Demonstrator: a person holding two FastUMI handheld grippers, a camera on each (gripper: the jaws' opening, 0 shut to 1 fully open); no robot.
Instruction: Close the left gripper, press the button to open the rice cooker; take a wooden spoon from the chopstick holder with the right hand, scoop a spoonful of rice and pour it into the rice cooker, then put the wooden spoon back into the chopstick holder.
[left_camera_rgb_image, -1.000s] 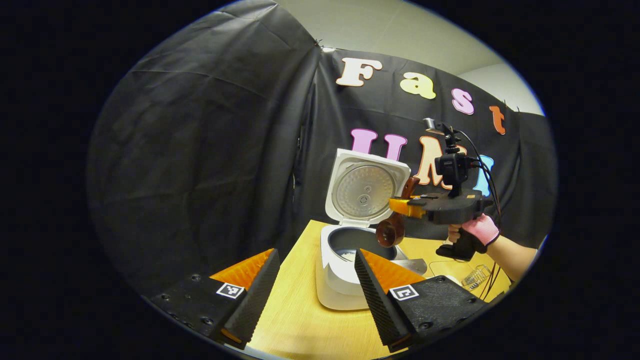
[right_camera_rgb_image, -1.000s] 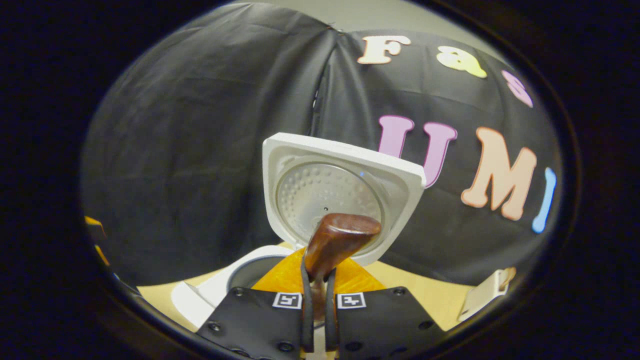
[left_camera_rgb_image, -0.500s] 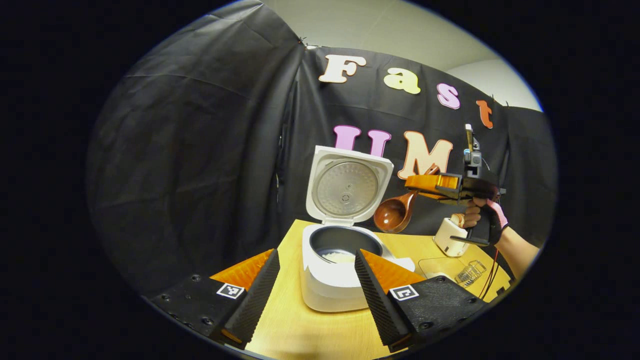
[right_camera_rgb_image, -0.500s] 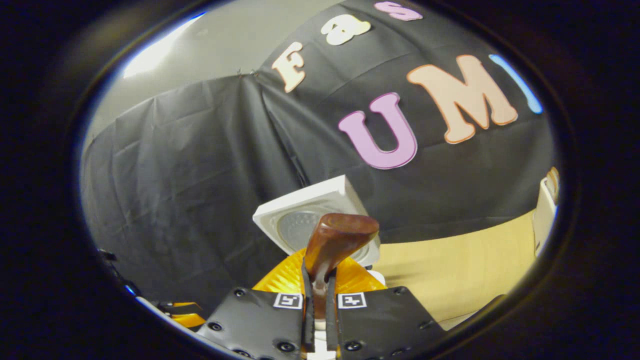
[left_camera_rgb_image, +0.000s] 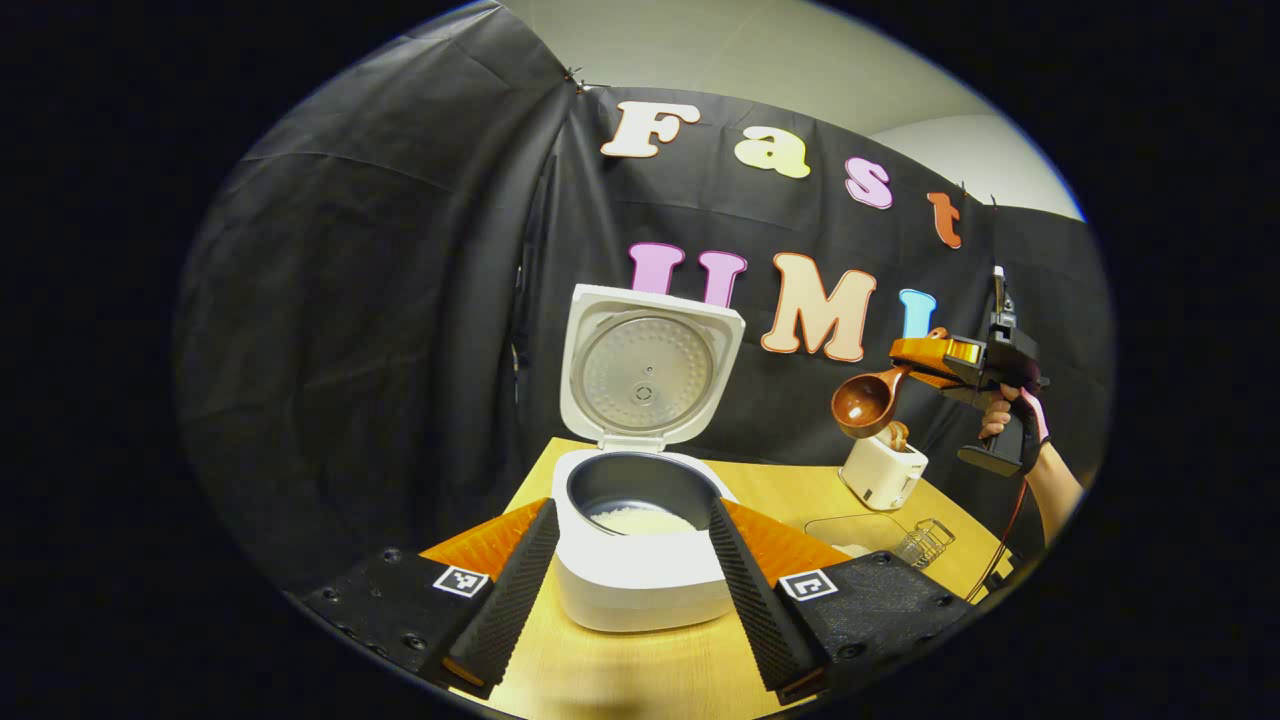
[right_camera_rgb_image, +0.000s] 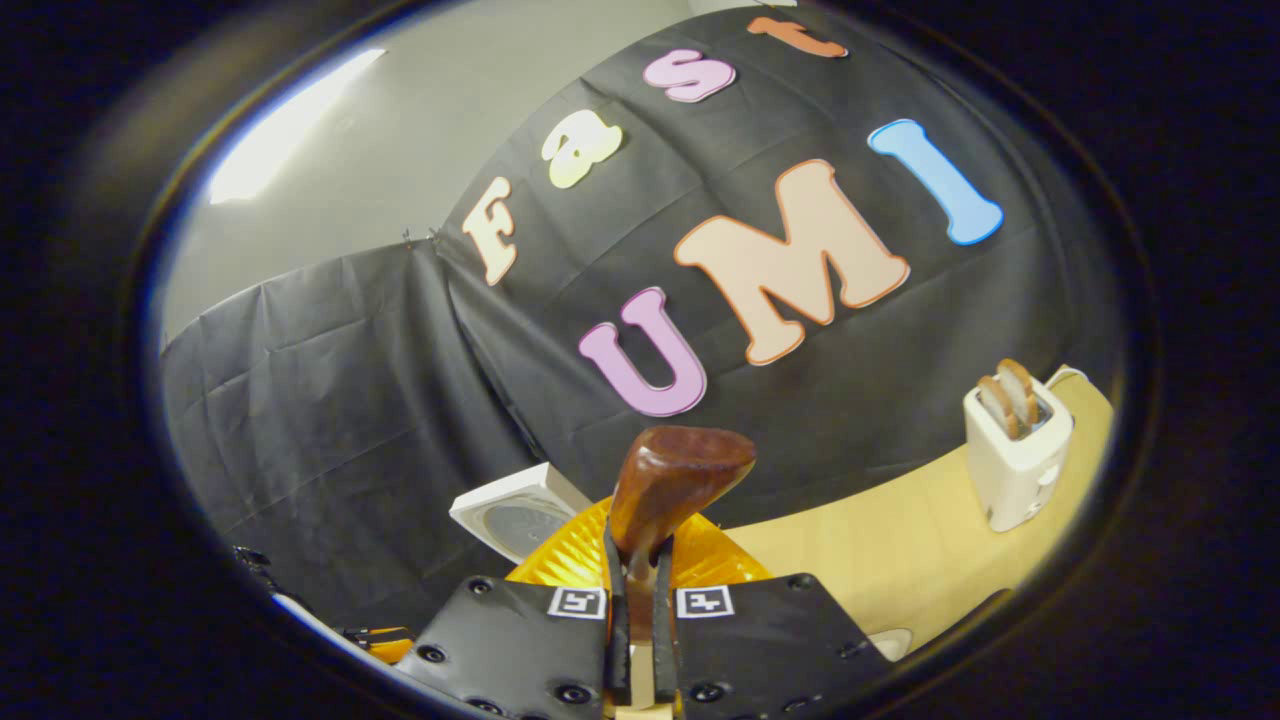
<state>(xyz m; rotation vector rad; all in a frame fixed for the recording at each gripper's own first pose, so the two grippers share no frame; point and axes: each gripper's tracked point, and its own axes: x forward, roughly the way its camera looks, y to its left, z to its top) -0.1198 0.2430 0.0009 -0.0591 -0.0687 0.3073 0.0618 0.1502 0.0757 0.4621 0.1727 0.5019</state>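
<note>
The white rice cooker (left_camera_rgb_image: 640, 585) stands open on the wooden table (left_camera_rgb_image: 780, 490), lid (left_camera_rgb_image: 650, 365) upright, with white rice (left_camera_rgb_image: 640, 520) in its dark pot. My left gripper (left_camera_rgb_image: 630, 590) is open and low in front of the cooker, holding nothing. In the left gripper view my right gripper (left_camera_rgb_image: 915, 358) is to the right, held by a gloved hand (left_camera_rgb_image: 1020, 430). It is shut on the handle of the brown wooden spoon (left_camera_rgb_image: 860, 405), whose bowl hangs just above the white chopstick holder (left_camera_rgb_image: 883, 470). In the right gripper view the right gripper (right_camera_rgb_image: 638, 560) clamps the spoon handle (right_camera_rgb_image: 675, 480), and the holder (right_camera_rgb_image: 1015, 450) is at the right.
A small clear glass container (left_camera_rgb_image: 925, 543) and a transparent mat (left_camera_rgb_image: 850, 525) lie on the table in front of the holder. The black cloth wall runs close behind the cooker and the holder. The cooker lid (right_camera_rgb_image: 515, 515) sits low left in the right gripper view.
My right gripper carried the spoon from above the cooker pot rightward, to above the chopstick holder. The left gripper view swung so the cooker now sits between its fingers.
</note>
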